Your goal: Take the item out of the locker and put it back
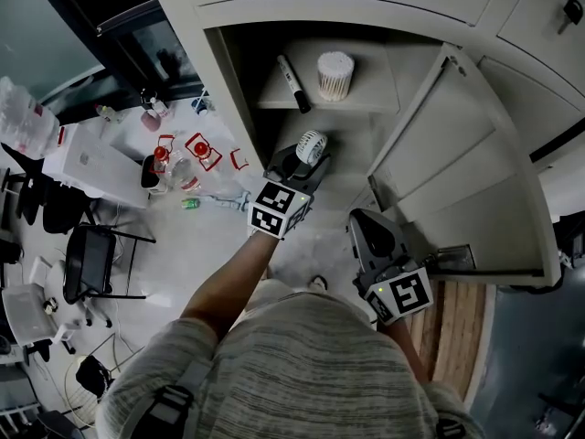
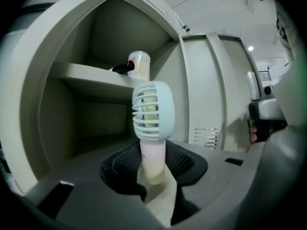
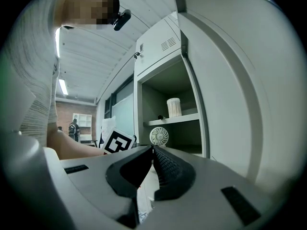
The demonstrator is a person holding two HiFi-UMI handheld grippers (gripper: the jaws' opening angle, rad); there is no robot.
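Looking down, head view: your left gripper [image 1: 300, 168] is pinching the fan [image 1: 312, 146] by its handle at the mouth of the locker [image 1: 236, 80]. It is sitting below the shelf [image 1: 370, 94] that is carrying the marker [image 1: 293, 84] and the swab jar [image 1: 335, 74].
Head view, other hand: your right gripper [image 1: 370, 233] is hanging lower and to the right, beside the open door [image 1: 457, 144]. It is well apart from the fan, so your left hand is the nearer one.
Left gripper view, grip: the jaws are standing partly spread and pressing on the pale handle from both sides. The fan's long axis is standing upright, with the grille head above them.
Left gripper view, way in: the lower compartment is lying straight ahead of the fan. The shelf edge is crossing behind the grille, so you are probably needing to pass the head under it.
Right gripper view, jaws: they are pressing together with nothing between them.
Right gripper view, fan: it is showing ahead, just under the shelf line, in front of the lower compartment.
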